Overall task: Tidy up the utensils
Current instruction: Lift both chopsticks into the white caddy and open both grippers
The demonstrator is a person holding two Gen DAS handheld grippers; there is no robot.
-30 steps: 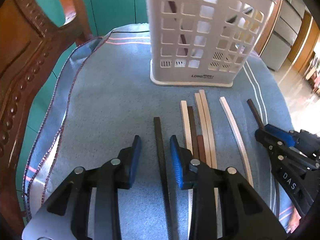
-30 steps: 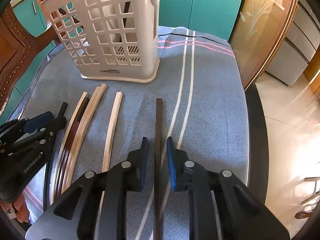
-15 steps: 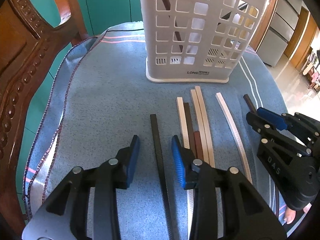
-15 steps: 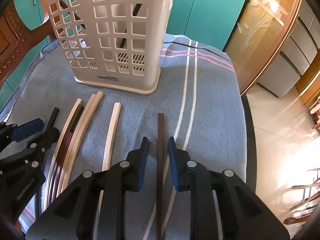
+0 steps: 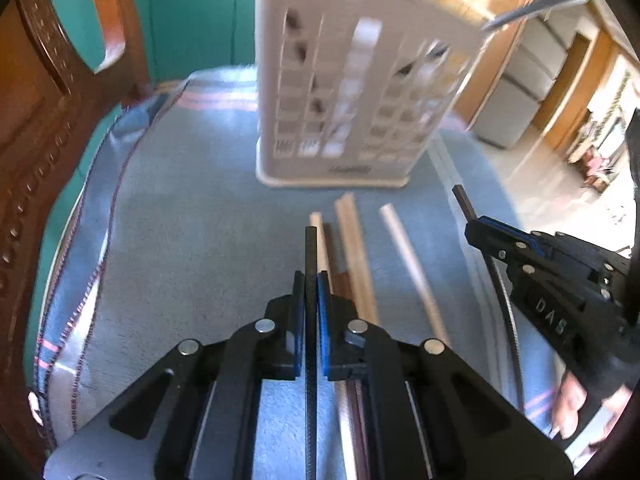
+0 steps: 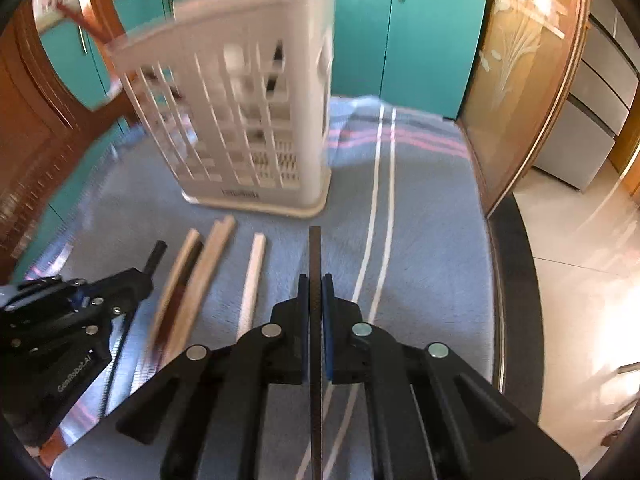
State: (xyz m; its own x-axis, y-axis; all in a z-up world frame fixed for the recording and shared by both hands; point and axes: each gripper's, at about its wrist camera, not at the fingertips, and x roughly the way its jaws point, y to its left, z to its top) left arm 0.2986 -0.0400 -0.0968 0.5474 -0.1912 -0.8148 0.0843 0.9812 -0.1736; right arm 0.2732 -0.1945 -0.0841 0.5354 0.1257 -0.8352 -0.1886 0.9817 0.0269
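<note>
My left gripper [image 5: 311,280] is shut on a black chopstick [image 5: 310,250], which sticks out ahead of the pads. My right gripper [image 6: 315,284] is shut on a dark brown chopstick [image 6: 315,252]. Both chopsticks are lifted above the blue cloth. Several pale and brown chopsticks [image 5: 354,240] lie side by side on the cloth between the grippers; they also show in the right wrist view [image 6: 208,264]. A white slotted utensil basket [image 5: 360,92] stands upright beyond them, seen also in the right wrist view [image 6: 248,120], with dark sticks inside.
A blue cloth [image 6: 420,240] with white and pink stripes covers the table. A carved wooden chair [image 5: 48,80] stands at the left edge. The table's right edge [image 6: 516,280] drops to the floor. Teal cabinets [image 6: 400,32] stand behind.
Both grippers have closed on the chopsticks that lay between their fingers and lifted them off the cloth. The views have risen and blurred with motion.
</note>
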